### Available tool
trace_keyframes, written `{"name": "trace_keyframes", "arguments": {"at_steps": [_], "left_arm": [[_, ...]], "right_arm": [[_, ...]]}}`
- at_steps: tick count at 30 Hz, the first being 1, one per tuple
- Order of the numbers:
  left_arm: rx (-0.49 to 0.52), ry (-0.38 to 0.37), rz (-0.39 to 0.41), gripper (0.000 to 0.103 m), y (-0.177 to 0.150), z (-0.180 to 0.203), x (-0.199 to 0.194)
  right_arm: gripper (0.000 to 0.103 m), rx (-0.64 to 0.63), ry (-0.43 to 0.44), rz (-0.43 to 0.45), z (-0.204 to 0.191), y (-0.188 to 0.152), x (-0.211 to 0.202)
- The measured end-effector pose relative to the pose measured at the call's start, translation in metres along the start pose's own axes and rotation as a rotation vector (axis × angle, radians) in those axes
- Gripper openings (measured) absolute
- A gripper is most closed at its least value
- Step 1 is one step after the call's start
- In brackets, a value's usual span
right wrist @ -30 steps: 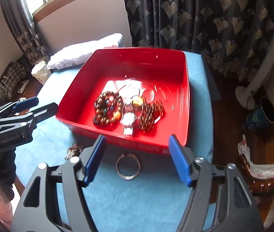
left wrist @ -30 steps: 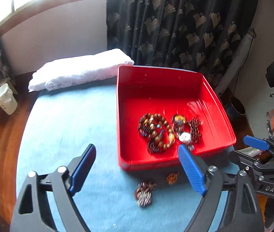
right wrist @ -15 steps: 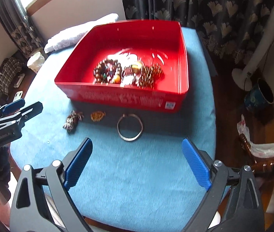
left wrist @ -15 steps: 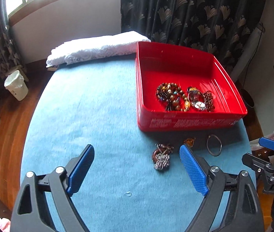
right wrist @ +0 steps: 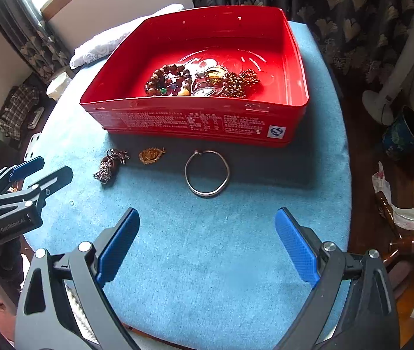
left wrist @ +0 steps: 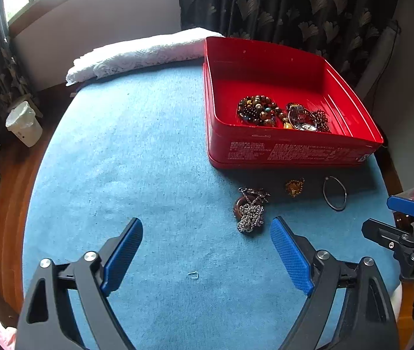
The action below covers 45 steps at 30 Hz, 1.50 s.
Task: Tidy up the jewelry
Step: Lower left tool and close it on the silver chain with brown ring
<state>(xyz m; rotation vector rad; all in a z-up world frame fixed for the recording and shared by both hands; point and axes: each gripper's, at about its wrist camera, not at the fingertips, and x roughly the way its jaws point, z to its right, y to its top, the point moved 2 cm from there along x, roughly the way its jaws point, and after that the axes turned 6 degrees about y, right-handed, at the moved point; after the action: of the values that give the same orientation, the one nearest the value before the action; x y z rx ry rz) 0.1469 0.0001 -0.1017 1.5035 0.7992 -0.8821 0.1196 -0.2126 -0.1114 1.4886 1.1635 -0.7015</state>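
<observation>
A red tin [left wrist: 294,151] [right wrist: 177,119] stands on the blue-covered table and holds beaded bracelets [right wrist: 166,80] and a watch [right wrist: 207,90]. In front of it on the cloth lie a chain with a brown pendant [left wrist: 249,210] [right wrist: 109,164], a small gold pendant [left wrist: 294,187] [right wrist: 150,155] and a silver bangle [left wrist: 335,193] [right wrist: 207,173]. My left gripper [left wrist: 207,224] is open and empty, just short of the chain. My right gripper [right wrist: 207,213] hangs open and empty, short of the bangle.
A folded white lace cloth [left wrist: 148,52] lies at the table's far edge, left of the tin. The round table edge drops to a wooden floor with a white bin [left wrist: 23,125], a fan base [right wrist: 382,102] and a blue pot [right wrist: 405,134].
Both grippers have drawn back from the tin and sunk toward the cloth, so the loose pieces now lie ahead of the fingers. The right jaws have widened.
</observation>
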Motion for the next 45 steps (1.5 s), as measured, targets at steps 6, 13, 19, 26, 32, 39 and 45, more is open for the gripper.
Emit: {"name": "trace_keyframes", "arguments": {"at_steps": [6,13,19,26,32,39,45], "left_arm": [[0.017,-0.001,-0.020,0.087,-0.005,0.003,0.012],[0.013,0.000,-0.023,0.087,-0.006,-0.002,0.017],[0.019,-0.005,-0.034,0.085,-0.006,-0.001,0.021],[0.025,-0.011,-0.038,0.084,-0.004,0.001,0.026],[0.023,-0.020,-0.043,0.084,-0.004,0.003,0.028],[0.033,-0.025,-0.052,0.084,-0.007,0.007,0.029],[0.034,-0.034,-0.053,0.084,-0.007,0.010,0.027]], "right_arm": [[0.088,-0.018,0.007,-0.020,-0.004,0.005,0.011],[0.079,-0.026,0.020,-0.048,-0.005,0.014,0.025],[0.074,-0.016,0.013,-0.068,-0.002,0.021,0.037],[0.069,-0.004,-0.001,-0.092,0.002,0.027,0.048],[0.069,-0.035,-0.036,-0.099,-0.001,0.032,0.055],[0.045,-0.061,-0.090,-0.090,-0.002,0.036,0.056],[0.045,-0.034,-0.071,-0.094,0.008,0.028,0.048]]}}
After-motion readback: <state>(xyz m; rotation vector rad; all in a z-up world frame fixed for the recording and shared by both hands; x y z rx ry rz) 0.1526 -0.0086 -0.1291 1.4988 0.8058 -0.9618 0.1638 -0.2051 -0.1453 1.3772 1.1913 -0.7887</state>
